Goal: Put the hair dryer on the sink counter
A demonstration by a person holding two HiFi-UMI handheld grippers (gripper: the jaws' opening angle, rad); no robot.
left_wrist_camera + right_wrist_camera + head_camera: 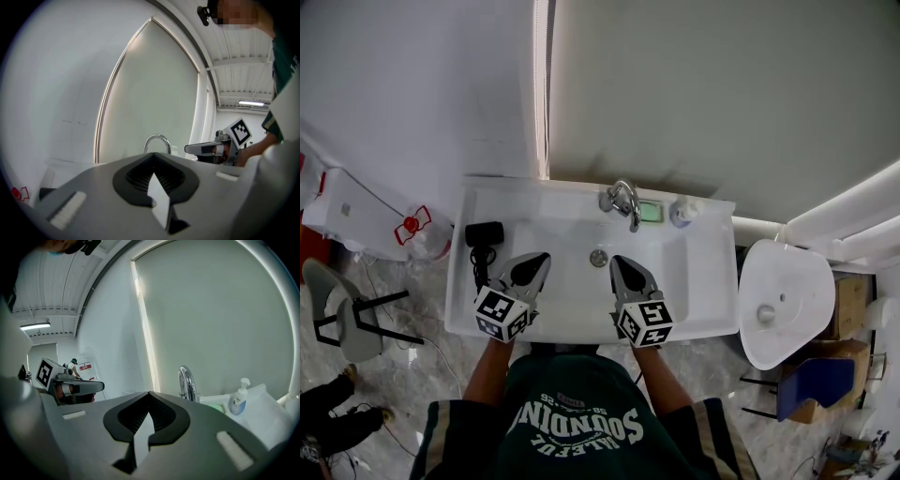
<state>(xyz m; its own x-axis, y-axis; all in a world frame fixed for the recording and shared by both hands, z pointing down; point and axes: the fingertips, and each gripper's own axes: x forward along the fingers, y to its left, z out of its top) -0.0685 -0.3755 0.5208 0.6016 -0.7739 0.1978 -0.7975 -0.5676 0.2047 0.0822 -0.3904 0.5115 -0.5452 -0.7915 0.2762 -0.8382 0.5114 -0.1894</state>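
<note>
White sink tabletop [712,272] against a pale wall; faucet [623,202] at back centre, taken as reference.

Obs: hair dryer [485,232] lies flat on the tabletop well left of the faucet. Its cord [480,262] is bunched just in front of it, on the person's side.

Left tool [541,260] hovers front-left of the faucet, near the cord but apart from it, clenched on nothing. Right tool [617,262] hovers straight in front of the faucet over the basin, likewise clenched and empty.

Judgement: placement looks done; the dryer rests clear of the basin.

To finish well: keep both tools off the cord on any pull-back, so the dryer is not dragged toward the edge or the basin. Soap bottle [682,212], just right of the faucet, is no concern.
</note>
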